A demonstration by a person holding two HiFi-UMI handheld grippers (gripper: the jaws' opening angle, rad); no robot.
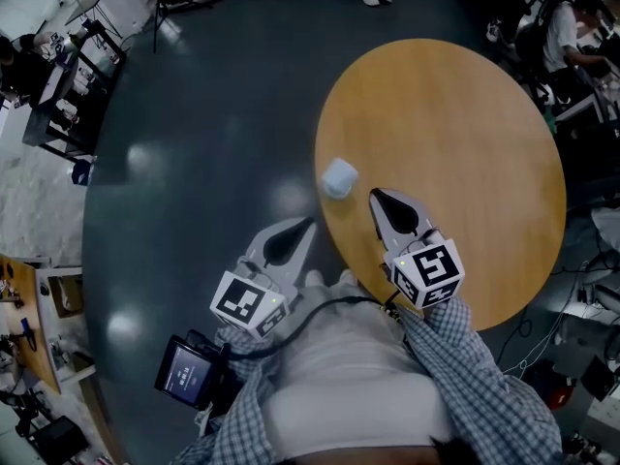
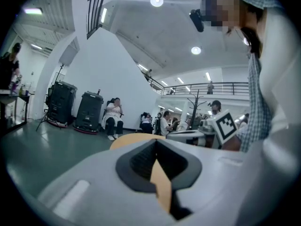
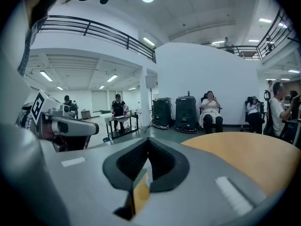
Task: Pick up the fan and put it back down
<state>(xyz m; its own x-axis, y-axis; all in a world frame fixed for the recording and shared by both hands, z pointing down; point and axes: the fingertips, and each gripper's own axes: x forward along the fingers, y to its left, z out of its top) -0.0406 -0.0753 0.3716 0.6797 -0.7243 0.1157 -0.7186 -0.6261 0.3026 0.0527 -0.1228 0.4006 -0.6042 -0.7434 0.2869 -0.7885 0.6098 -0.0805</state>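
Observation:
The fan [image 1: 338, 177] is a small white rounded thing resting on the round wooden table [image 1: 465, 134], close to its left edge. My right gripper [image 1: 377, 196] hovers over the table just right of and nearer than the fan, apart from it, jaws shut and empty. My left gripper [image 1: 307, 224] hangs over the dark floor beside the table's edge, below-left of the fan, jaws together with nothing held. In the left gripper view the jaws [image 2: 156, 142] point almost level across the table top [image 2: 136, 139]. In the right gripper view the jaws [image 3: 147, 142] are shut, with the table [image 3: 244, 154] to the right.
Dark grey floor [image 1: 194, 163] lies left of the table. Seated people [image 3: 210, 108] and black equipment cases [image 3: 186, 113] line the far wall. A work table [image 3: 120, 121] stands further left. Desks and gear [image 1: 68, 85] crowd the room's left side. A small screen device [image 1: 191, 369] hangs at the person's waist.

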